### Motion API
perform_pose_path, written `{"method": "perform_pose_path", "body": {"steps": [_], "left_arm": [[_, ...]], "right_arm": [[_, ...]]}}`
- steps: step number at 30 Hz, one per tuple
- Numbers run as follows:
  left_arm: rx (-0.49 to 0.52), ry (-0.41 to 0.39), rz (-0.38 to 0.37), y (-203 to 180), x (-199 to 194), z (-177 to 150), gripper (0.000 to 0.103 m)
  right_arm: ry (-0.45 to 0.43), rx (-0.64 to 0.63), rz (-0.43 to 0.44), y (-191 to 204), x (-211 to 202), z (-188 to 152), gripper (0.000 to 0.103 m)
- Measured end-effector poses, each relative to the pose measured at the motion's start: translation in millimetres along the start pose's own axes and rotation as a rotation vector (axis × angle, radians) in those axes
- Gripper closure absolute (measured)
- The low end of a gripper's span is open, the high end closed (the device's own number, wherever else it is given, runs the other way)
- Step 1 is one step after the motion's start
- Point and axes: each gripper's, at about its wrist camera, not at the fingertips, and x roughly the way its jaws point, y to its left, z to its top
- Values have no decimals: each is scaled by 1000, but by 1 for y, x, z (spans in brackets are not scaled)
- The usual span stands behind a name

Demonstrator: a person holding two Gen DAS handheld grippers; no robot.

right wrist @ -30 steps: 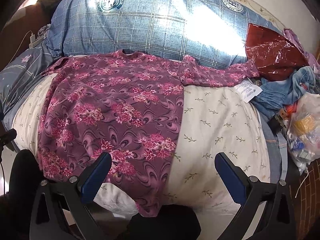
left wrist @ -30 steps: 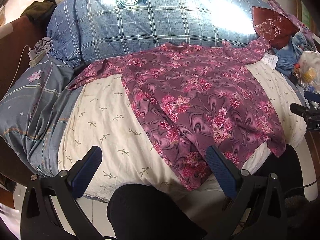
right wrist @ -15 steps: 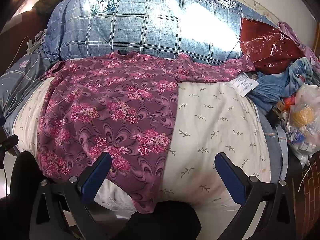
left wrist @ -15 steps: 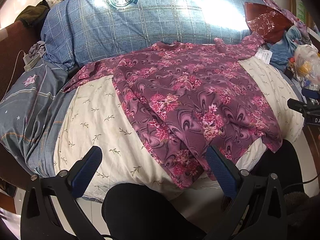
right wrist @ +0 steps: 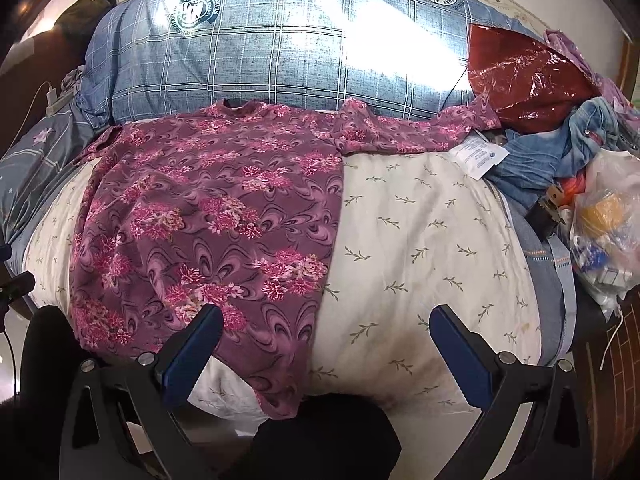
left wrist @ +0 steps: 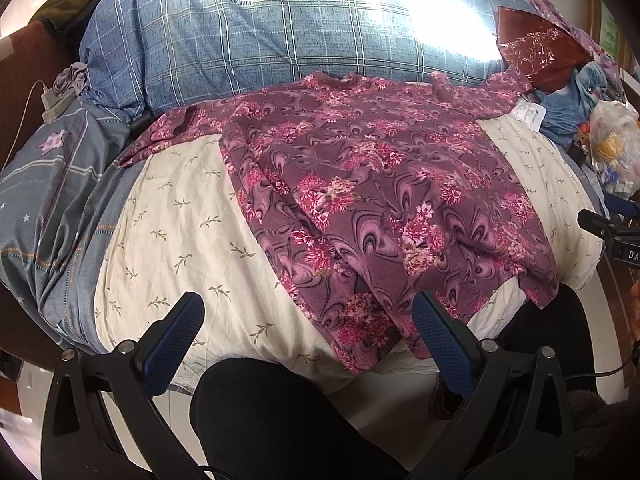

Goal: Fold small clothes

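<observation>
A purple long-sleeved top with pink flowers [left wrist: 372, 200] lies spread flat on a cream leaf-print cushion [left wrist: 176, 232], its collar toward the blue plaid pillow and its sleeves stretched out sideways. Its hem hangs over the near edge. It also shows in the right wrist view [right wrist: 224, 220]. My left gripper [left wrist: 306, 340] is open and empty, held back from the near edge by the hem's left corner. My right gripper [right wrist: 326, 352] is open and empty, just right of the hem's right corner. The right gripper's tip shows at the right edge of the left wrist view [left wrist: 608, 232].
A big blue plaid pillow [left wrist: 304, 36] lies behind the top. A grey-blue pillow [left wrist: 52, 200] is at the left. At the right lie a red plastic bag [right wrist: 524, 76], denim clothes [right wrist: 560, 144], a white label [right wrist: 478, 156] and a clear bag of items [right wrist: 604, 220]. My dark-clad knees [left wrist: 280, 420] are below.
Both grippers drifted slightly: the bed sits a little lower in both views than one second ago. The top has not moved and both grippers stayed open.
</observation>
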Motion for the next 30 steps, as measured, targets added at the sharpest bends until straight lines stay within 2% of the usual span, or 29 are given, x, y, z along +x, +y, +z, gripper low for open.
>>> {"method": "perform_pose_path", "body": {"steps": [19, 30], "left_arm": [[13, 12, -7, -3, 3, -1, 0], [-70, 27, 26, 23, 13, 7, 0]], "right_arm": [[19, 11, 12, 2, 11, 0, 0], [47, 52, 25, -7, 23, -3, 1]]}}
